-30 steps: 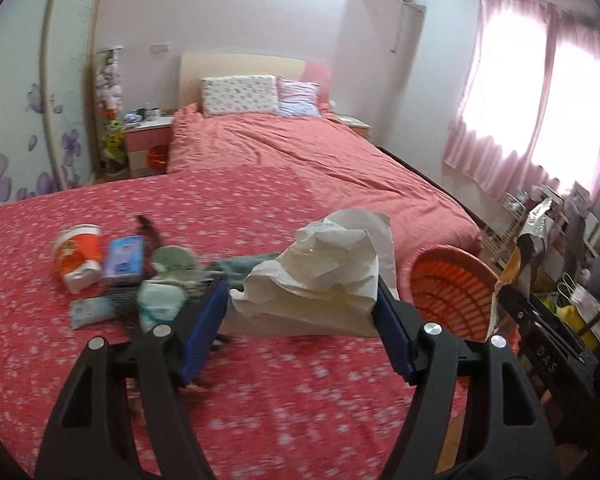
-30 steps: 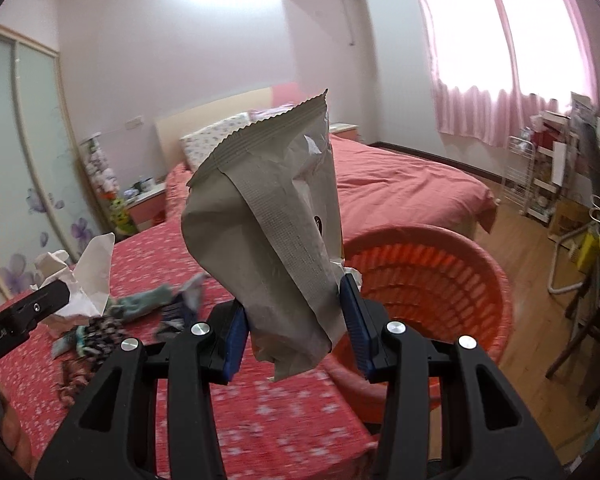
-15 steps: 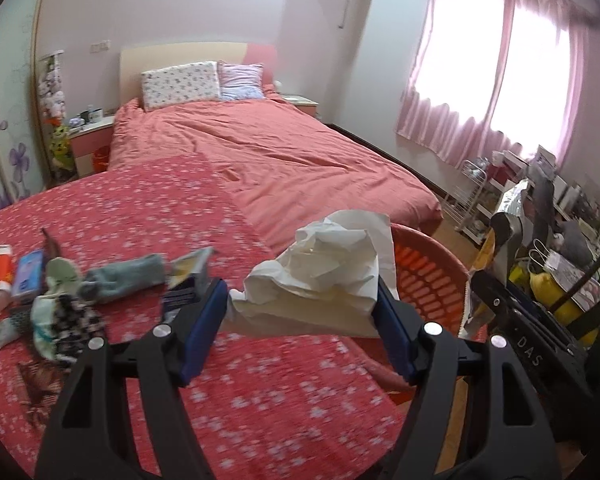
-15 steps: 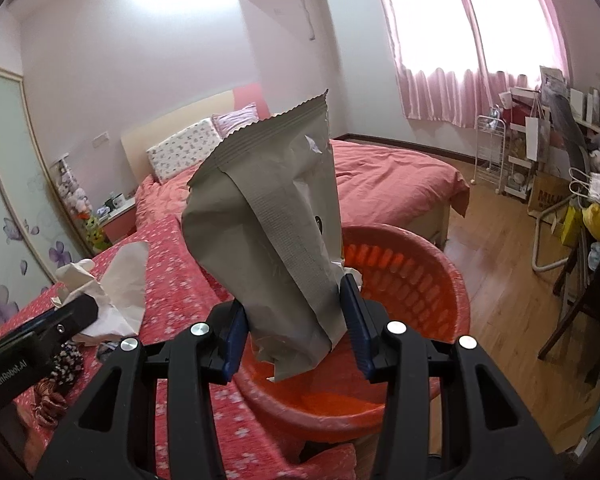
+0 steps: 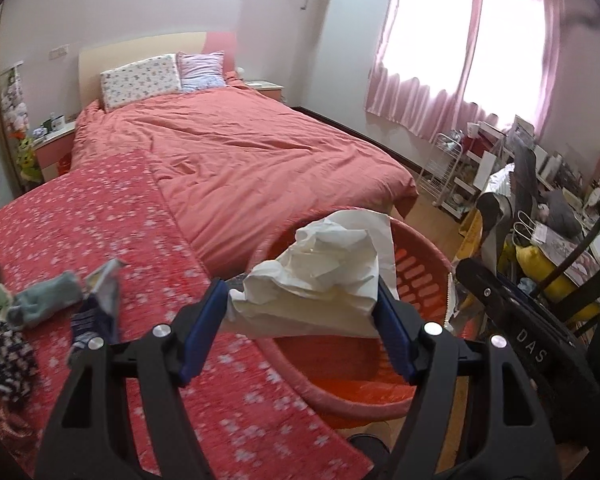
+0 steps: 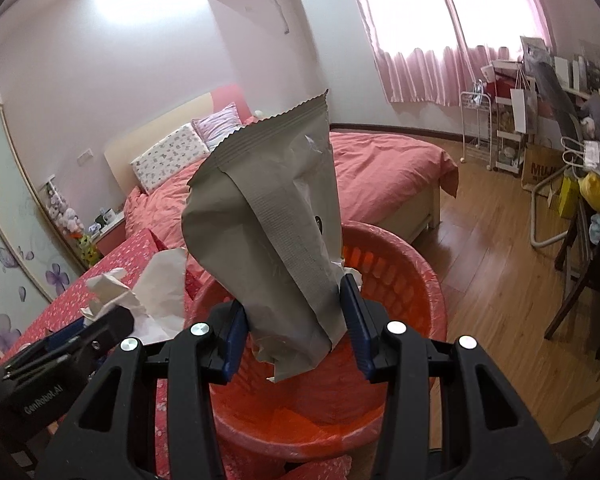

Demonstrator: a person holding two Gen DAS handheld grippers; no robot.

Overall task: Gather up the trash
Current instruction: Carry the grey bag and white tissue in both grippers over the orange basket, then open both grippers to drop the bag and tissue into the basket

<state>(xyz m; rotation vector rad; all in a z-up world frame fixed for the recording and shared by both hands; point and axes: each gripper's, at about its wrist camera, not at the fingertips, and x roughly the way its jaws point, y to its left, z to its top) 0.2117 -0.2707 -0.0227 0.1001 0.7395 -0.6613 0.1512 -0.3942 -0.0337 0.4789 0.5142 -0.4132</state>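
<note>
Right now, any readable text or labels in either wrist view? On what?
"DAS" – on the black body of the right gripper, left wrist view.
"GenRobot.AI" – on the black body of the left gripper, right wrist view.
"MUJ", cut off – on a brown paper bag on the floor.
Dark mark on the grey wrapper: too small to read.

Daylight floods in through the pink curtains (image 5: pixel 459 52), and I see the window (image 6: pixel 439 4) blown out to pure white in both views. A soft glare patch also washes the wall above the headboard (image 6: pixel 156 148) in my right view. The room is bright, with only faint, soft shadows. Both fisheye pictures bend hard toward black corners. In my left view the flowered bedspread (image 5: pixel 100 216) and the socks (image 5: pixel 48 304) smear with motion blur; the right view is sharper.
</note>
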